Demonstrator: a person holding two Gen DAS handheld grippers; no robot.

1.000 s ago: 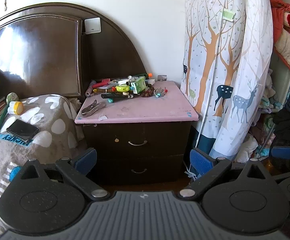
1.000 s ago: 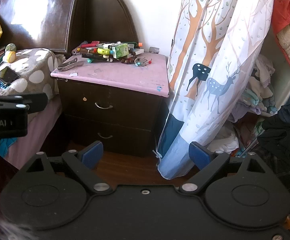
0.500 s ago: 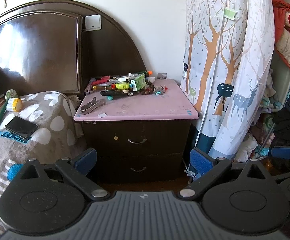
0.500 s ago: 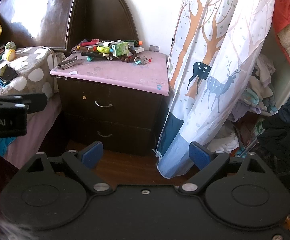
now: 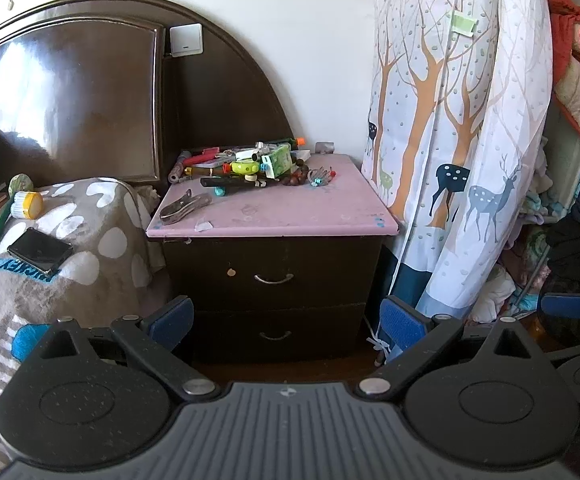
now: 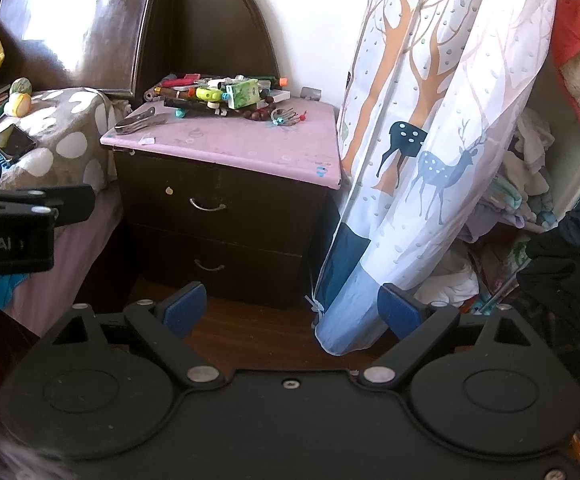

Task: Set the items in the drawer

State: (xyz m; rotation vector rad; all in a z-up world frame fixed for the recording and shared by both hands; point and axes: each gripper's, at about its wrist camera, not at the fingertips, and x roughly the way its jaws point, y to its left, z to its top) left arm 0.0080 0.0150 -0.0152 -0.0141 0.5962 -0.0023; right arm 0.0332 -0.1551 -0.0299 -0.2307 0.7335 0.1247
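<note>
A dark wooden nightstand (image 5: 274, 276) with a pink top has two shut drawers, the upper drawer (image 5: 273, 279) and the lower drawer (image 5: 275, 335), each with a metal handle. A pile of small items (image 5: 250, 166) lies at the back of the top, with metal pliers (image 5: 184, 204) nearer the front left. In the right wrist view the nightstand (image 6: 218, 208) and pile (image 6: 226, 96) show left of centre. My left gripper (image 5: 286, 316) is open and empty, well short of the nightstand. My right gripper (image 6: 290, 308) is open and empty over the floor.
A bed with a spotted blanket (image 5: 70, 232), a phone (image 5: 40, 250) and a yellow-capped bottle (image 5: 26, 205) lies to the left. A deer-print curtain (image 5: 450, 140) hangs right of the nightstand. Clothes (image 6: 530, 208) are piled at the far right. The left gripper body (image 6: 10, 228) shows in the right wrist view.
Both views have tilted slightly, so the nightstand sits a little higher and closer in frame. Both grippers stay open. Nothing on the nightstand has moved.
</note>
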